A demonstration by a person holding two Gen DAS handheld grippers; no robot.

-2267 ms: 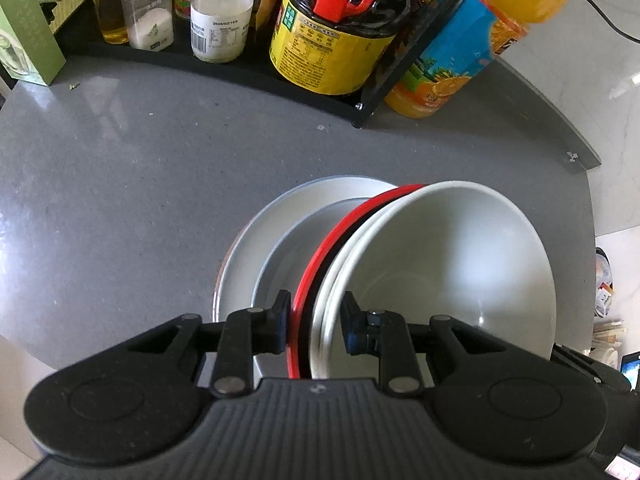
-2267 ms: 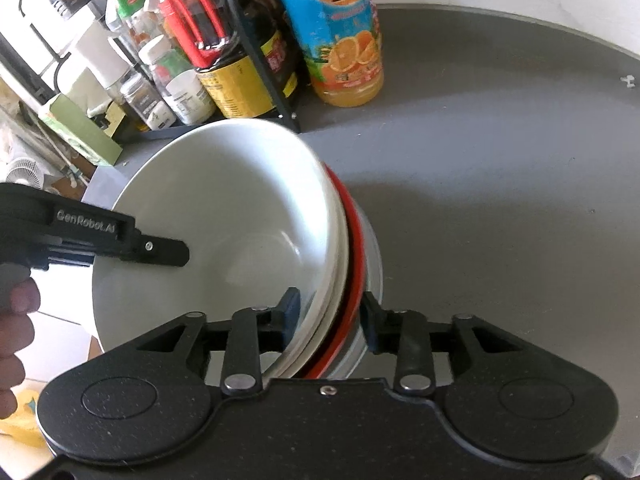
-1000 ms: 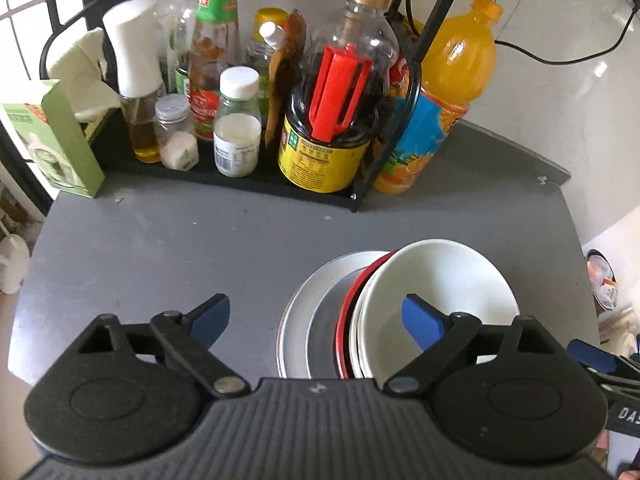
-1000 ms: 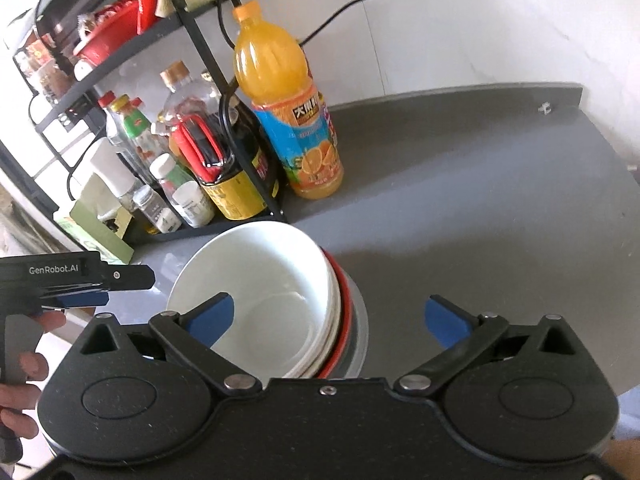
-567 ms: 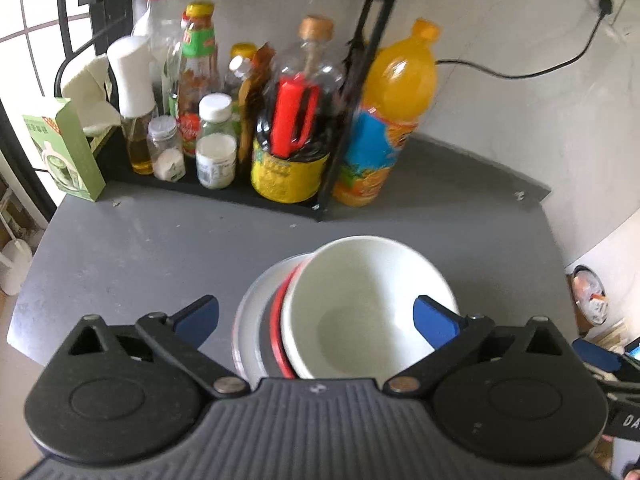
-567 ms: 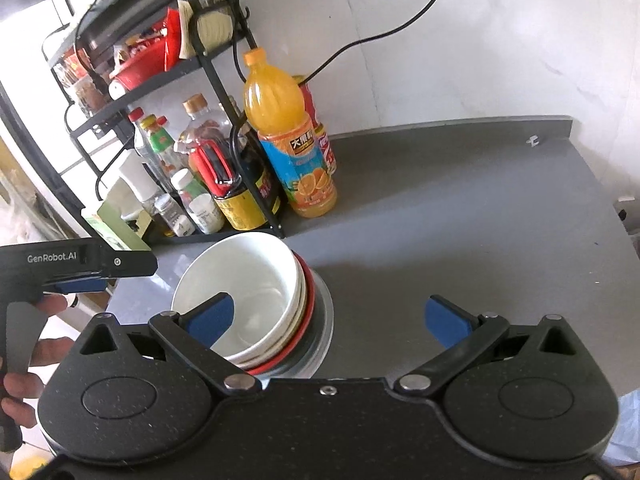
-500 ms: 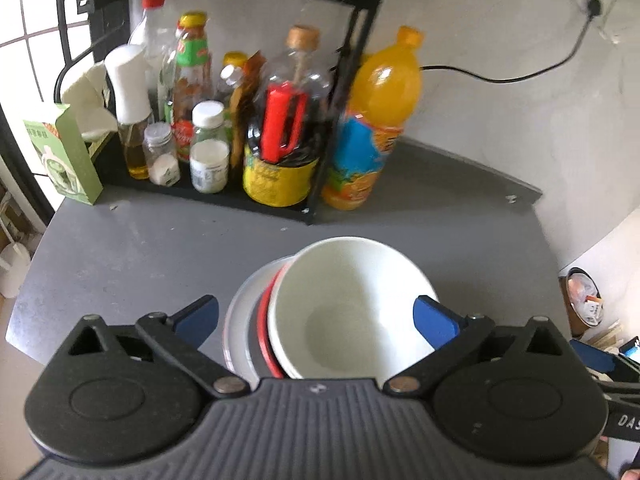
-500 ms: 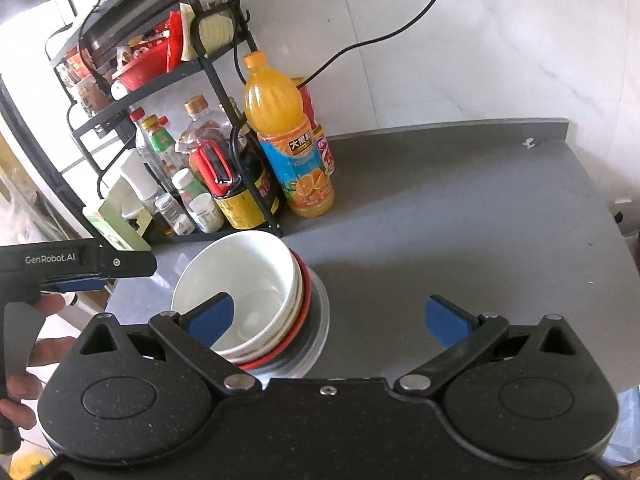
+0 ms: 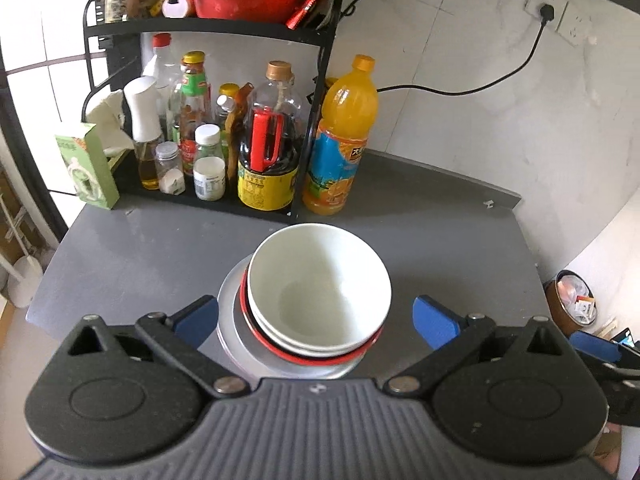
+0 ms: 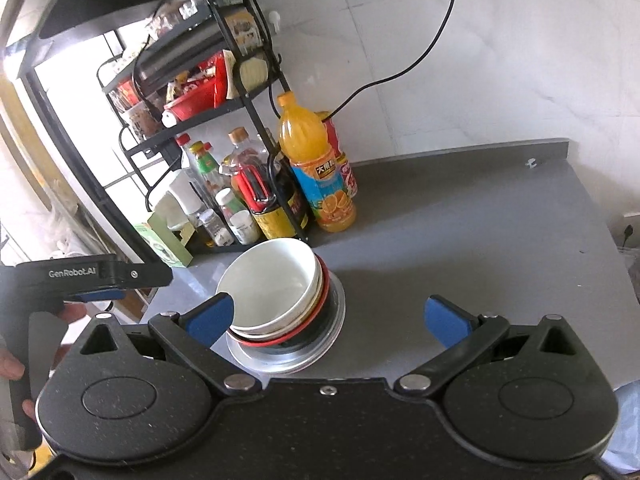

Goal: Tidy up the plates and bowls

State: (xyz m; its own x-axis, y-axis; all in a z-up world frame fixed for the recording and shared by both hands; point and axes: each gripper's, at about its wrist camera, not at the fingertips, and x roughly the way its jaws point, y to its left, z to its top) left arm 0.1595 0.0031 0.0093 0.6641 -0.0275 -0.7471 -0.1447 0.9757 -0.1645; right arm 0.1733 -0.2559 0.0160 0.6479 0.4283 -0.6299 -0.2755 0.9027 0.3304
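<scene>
- A white bowl (image 9: 319,286) sat on top of a nested stack near the middle of the grey table (image 9: 440,248).
- Under it showed only the rims of another white bowl, a red-edged dish (image 10: 325,280) and a silver plate (image 9: 230,312); how many pieces lay between I could not tell.
- The left hand-held gripper (image 9: 314,318) hung above the stack, fingers spread wide, holding nothing; its body cut off the plate's near edge.
- The right hand-held gripper (image 10: 328,320) was likewise spread and empty.
- Behind stood an orange juice bottle (image 9: 342,140) beside a black rack (image 9: 316,92) of crowded bottles with unreadable labels.
</scene>
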